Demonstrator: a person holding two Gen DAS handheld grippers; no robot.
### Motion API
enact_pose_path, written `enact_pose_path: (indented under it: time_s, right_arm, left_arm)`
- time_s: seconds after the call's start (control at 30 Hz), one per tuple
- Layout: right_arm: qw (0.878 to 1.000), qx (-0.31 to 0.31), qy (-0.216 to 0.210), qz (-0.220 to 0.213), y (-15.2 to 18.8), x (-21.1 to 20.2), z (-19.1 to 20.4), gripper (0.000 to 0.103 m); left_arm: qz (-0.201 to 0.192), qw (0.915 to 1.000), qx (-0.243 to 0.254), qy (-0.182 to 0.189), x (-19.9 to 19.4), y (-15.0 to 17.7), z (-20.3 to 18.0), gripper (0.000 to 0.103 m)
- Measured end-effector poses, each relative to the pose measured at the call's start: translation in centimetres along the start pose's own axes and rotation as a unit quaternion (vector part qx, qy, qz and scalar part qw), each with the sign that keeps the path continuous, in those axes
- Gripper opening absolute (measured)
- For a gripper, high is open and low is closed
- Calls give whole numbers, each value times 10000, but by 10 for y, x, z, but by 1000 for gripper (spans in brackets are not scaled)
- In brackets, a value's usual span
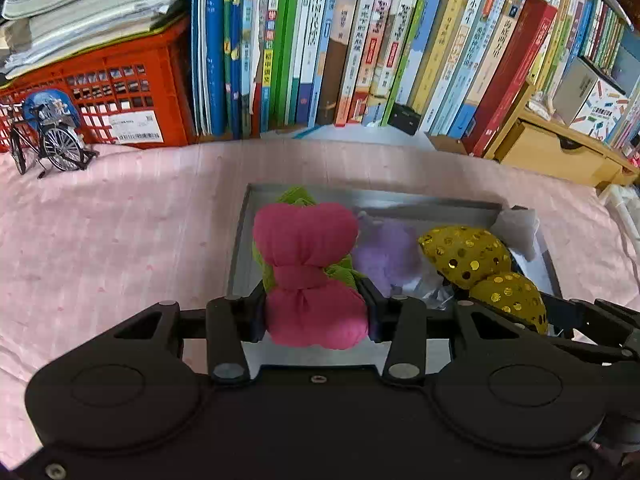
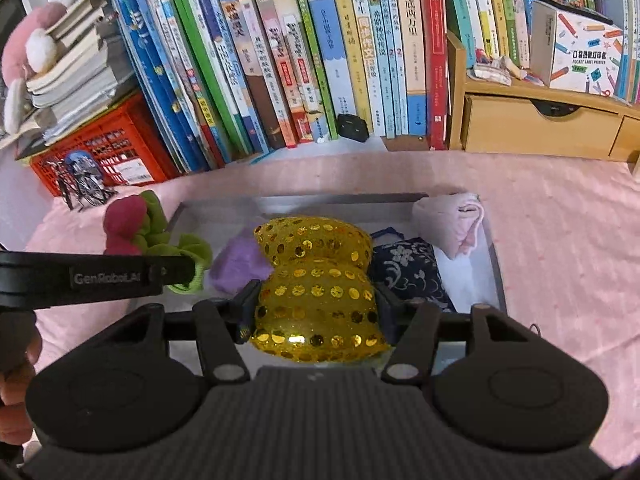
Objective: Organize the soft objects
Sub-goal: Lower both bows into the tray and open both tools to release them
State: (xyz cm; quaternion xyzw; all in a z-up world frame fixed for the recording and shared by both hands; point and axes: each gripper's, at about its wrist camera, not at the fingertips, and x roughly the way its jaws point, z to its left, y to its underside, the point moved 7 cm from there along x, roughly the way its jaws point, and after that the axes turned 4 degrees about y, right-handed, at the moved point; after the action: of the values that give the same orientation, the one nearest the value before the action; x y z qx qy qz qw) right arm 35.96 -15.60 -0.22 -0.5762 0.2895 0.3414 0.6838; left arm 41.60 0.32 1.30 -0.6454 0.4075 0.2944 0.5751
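My left gripper [image 1: 316,310] is shut on a pink fabric bow [image 1: 306,240] with green cloth behind it, held over the left end of a grey tray [image 1: 400,200]. My right gripper [image 2: 316,314] is shut on a yellow sequined bow [image 2: 316,280] above the tray's [image 2: 320,202] middle. In the tray lie a purple soft piece [image 2: 240,260], a navy floral pouch [image 2: 408,268] and a pale pink rolled cloth [image 2: 452,220]. In the right wrist view the pink bow [image 2: 124,220] shows at the left, beside the tray's corner.
The tray rests on a pink cloth [image 1: 120,220]. A row of upright books [image 1: 320,40] lines the back. A red crate [image 1: 120,92] with a model bicycle [image 1: 48,144] stands at the back left, a wooden drawer unit [image 2: 540,128] at the back right. A hand [image 2: 16,400] shows at the left edge.
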Motion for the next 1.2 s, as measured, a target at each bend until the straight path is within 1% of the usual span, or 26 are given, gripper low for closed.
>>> enact_pose_path:
  time_s: [0.33,0.5,0.53,0.57,0.6,0.67,0.77,1.0,1.2]
  right_arm:
    - [9999,-126,41,105,9,14,1,63]
    - [9999,-150,36,72,10,13,1,67]
    - [9998,-166,33,51,10,12,2,71]
    - [9998,-178,23,24,10,11,2,72]
    - [9998,-182,18,-7,10,9,2,77]
    - [9998,-181,16,-62,10,6,1,80]
    - [9998,-150,-32,-151,7,-2,-2,84]
    - [9986,-224,-39,-485,2,-29,-3,87]
    - [9954,-362,35,-891,6,-61,-2,90]
  left_arm:
    - [163,9999,-25,45,15,9,3,44]
    - [168,9998,-11,60,14,10,2,47]
    - [149,9999,-7,69,12,9,2,49]
    - [123,9999,-6,58,10,9,1,51]
    - [95,9999,-6,37,7,9,1,52]
    - [36,10000,7,-12,2,8,2,64]
    - [-142,9999,72,-16,-9,7,3,74]
    - [-418,9989,165,99,-38,9,-4,79]
    - [-674,9972,231,239,-66,21,-10,83]
